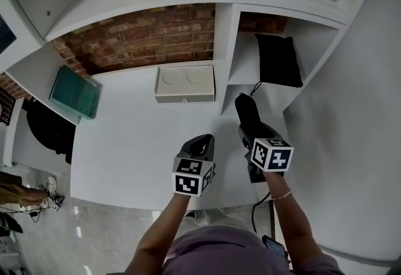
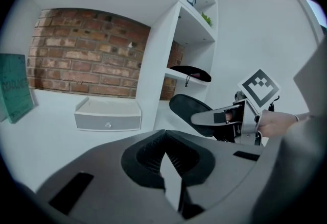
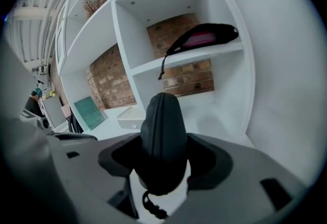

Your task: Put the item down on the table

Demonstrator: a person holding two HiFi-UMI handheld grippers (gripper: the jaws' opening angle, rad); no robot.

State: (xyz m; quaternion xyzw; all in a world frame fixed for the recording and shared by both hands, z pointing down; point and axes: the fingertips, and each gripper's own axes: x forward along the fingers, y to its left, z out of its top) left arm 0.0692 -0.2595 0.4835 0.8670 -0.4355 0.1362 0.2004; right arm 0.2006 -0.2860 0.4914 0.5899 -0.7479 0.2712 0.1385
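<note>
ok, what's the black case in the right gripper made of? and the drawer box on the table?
Black case: looks like matte faux leather or coated fabric; a seam runs along its ridge, a cord hangs from its end. Drawer box: smooth off-white, flat sheen, crisp edges, so painted wood or plastic; can't tell which.

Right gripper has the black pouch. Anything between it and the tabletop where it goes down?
Nothing visible. The black pouch is clamped in the right gripper's jaws over bare white table. The white drawer box sits off to its left and the left gripper is alongside; neither is underneath it.
</note>
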